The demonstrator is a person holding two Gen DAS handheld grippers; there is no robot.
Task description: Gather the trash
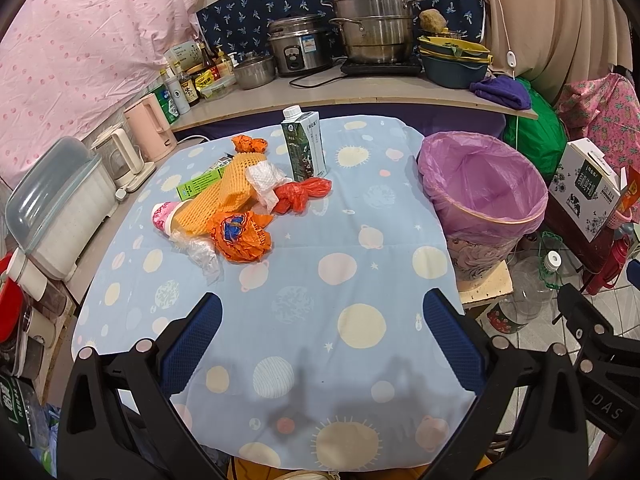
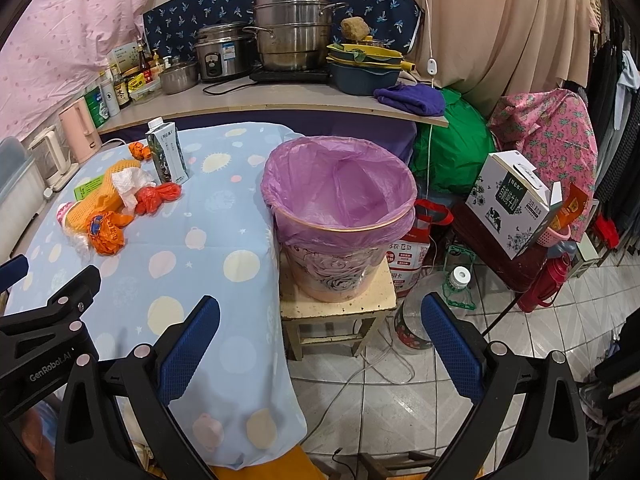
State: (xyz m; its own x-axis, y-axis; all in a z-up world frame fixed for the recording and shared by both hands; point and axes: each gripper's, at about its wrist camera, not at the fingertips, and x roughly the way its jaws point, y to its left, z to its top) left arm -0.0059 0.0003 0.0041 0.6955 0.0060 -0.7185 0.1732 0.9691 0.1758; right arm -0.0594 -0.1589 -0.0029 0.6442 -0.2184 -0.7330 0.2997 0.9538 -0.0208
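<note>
A heap of trash lies on the far left of the blue patterned tablecloth (image 1: 304, 320): an orange foam net (image 1: 224, 196), a crumpled orange bag (image 1: 242, 236), a red bag (image 1: 302, 196), white tissue (image 1: 264, 178), a green box (image 1: 200, 186), a pink cup (image 1: 164, 216) and a small orange wad (image 1: 250, 144). A milk carton (image 1: 302, 146) stands upright behind them. The bin with a purple liner (image 2: 340, 204) sits on a stool (image 2: 340, 304) at the table's right edge. My left gripper (image 1: 320, 304) hovers open over the near tablecloth. My right gripper (image 2: 320, 308) is open in front of the bin, holding nothing.
A counter (image 1: 320, 96) behind the table carries steel pots (image 1: 372, 20), a rice cooker, bottles and stacked dishes. Kettles (image 1: 150, 128) and a plastic container (image 1: 60, 208) line the table's left side. A boxed milk case (image 2: 516, 200), jugs and bags crowd the tiled floor at right.
</note>
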